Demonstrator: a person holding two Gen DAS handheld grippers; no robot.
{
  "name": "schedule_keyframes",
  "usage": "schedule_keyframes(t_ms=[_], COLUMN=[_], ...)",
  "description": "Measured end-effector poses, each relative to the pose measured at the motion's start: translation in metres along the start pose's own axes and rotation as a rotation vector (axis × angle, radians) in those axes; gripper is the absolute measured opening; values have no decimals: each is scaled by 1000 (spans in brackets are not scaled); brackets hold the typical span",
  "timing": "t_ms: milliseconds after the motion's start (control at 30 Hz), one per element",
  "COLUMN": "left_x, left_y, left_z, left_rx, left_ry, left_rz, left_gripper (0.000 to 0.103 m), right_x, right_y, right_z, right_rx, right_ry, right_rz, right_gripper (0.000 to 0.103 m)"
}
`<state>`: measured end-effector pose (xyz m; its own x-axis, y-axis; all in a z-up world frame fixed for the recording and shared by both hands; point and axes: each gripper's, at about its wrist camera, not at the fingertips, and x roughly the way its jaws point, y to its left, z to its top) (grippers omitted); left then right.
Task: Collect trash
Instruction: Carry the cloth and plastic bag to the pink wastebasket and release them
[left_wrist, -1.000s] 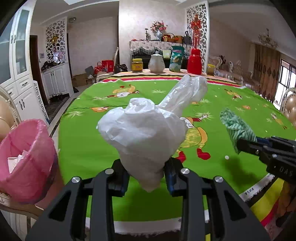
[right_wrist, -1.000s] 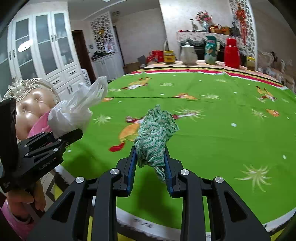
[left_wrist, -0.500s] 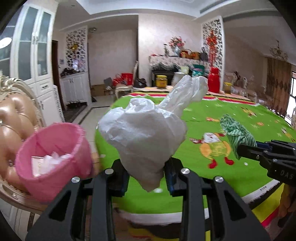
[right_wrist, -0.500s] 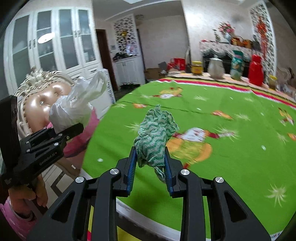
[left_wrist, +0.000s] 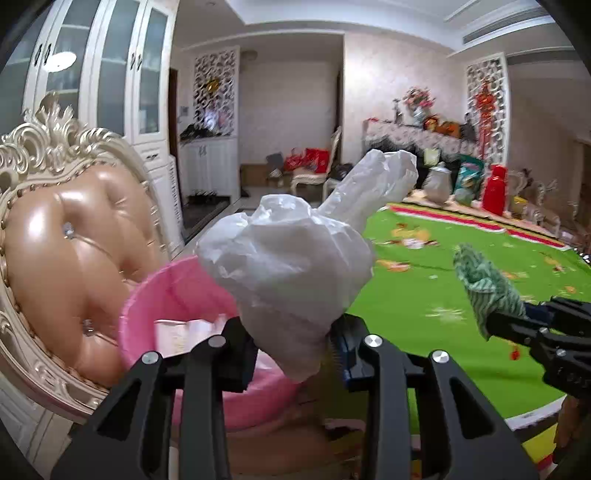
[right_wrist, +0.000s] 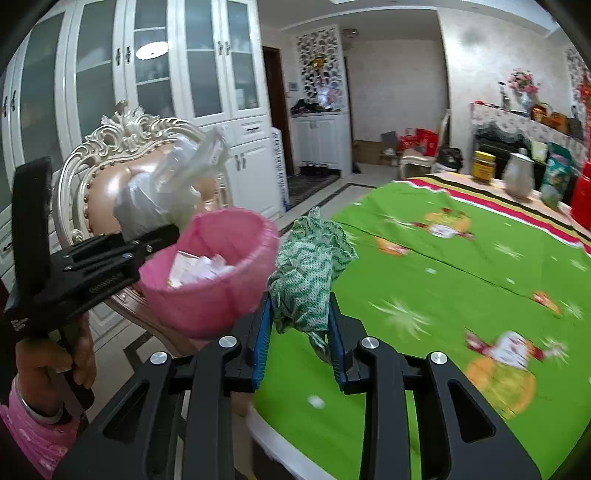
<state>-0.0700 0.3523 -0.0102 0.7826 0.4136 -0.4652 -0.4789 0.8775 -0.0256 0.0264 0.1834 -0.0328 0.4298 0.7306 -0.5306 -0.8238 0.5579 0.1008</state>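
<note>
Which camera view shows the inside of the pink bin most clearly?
The right wrist view: the pink bin stands almost whole, its open mouth toward the camera, with white paper scraps inside. In the left wrist view the white plastic bag and the left gripper cover much of the bin; only part of its inside shows.

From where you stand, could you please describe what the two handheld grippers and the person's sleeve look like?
Both grippers are matte black plastic with angular, cut-out finger arms, silver screw heads and blue ribbed pads. That shows on the right gripper and the left gripper. Seen side-on, the left one carries small pale lettering, too blurred to read. The left hand wears a pink patterned sleeve and a thin wrist bangle.
</note>
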Motion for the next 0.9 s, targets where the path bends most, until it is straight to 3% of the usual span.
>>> schedule_keyframes(t_ms=[300, 700, 733, 833, 900], left_x=[39, 74, 74, 70, 56], left_y=[70, 118, 119, 122, 122], left_z=[5, 4, 5, 4, 2], left_rx=[-66, -133, -132, -127, -119], left_ry=[71, 130, 128, 101, 52], left_rz=[56, 37, 41, 72, 114], left_gripper=[34, 37, 42, 71, 80], right_x=[66, 130, 133, 141, 138], right_y=[39, 76, 77, 76, 74], right_z=[40, 65, 66, 69, 70], right_rx=[-15, -71, -75, -81, -83], right_ry=[40, 91, 93, 72, 49], right_rz=[103, 160, 165, 172, 171], right_gripper=[30, 34, 37, 74, 74])
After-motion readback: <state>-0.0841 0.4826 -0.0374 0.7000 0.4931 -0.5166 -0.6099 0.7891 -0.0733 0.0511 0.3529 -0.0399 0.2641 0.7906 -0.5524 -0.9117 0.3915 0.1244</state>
